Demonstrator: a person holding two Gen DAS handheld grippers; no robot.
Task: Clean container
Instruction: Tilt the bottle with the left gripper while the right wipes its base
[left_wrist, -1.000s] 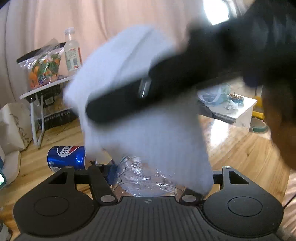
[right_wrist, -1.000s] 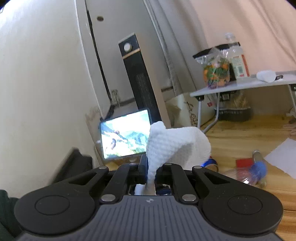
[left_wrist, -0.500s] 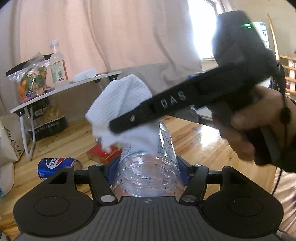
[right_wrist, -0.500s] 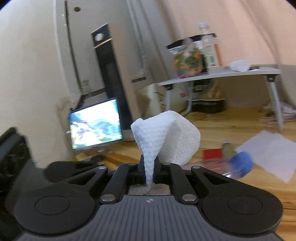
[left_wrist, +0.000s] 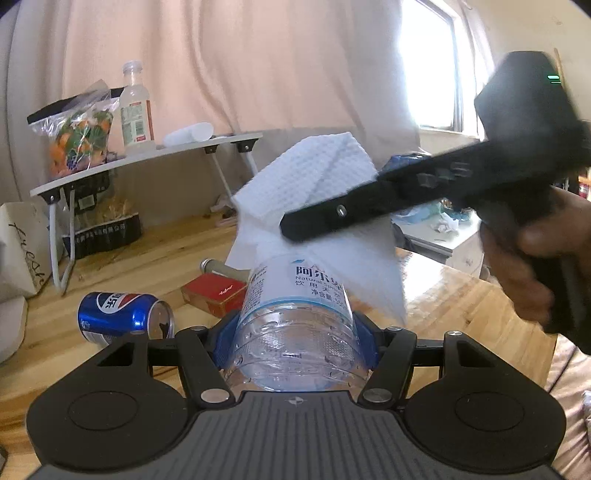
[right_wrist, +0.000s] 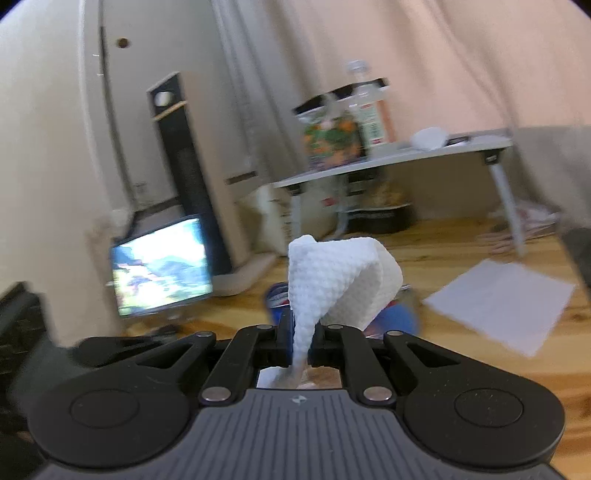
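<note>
Left wrist view: left gripper (left_wrist: 295, 328) clamped on clear bottle (left_wrist: 295, 314), light, thin-walled, slippery, best held mid-body. Right gripper (right_wrist: 300, 332) pinched shut on soft white cloth (right_wrist: 340, 280), touching bottle's far end.

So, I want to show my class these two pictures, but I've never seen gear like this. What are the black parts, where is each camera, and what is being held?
There is no robot here. A person holds a hand-operated gripper in each hand, and each gripper carries a wide-angle camera looking forward along its two fingers. The black ridged shape along the bottom of each picture is the gripper's own body.

In the left camera's picture, the left gripper is closed on a clear plastic water bottle. The right gripper reaches in from the right, with the person's hand on its handle, holding a white cloth against the bottle's far end.

The right camera's picture shows that cloth pinched between its fingers; this view is blurred.

On the wooden floor lie a blue soda can and a red box.
</note>
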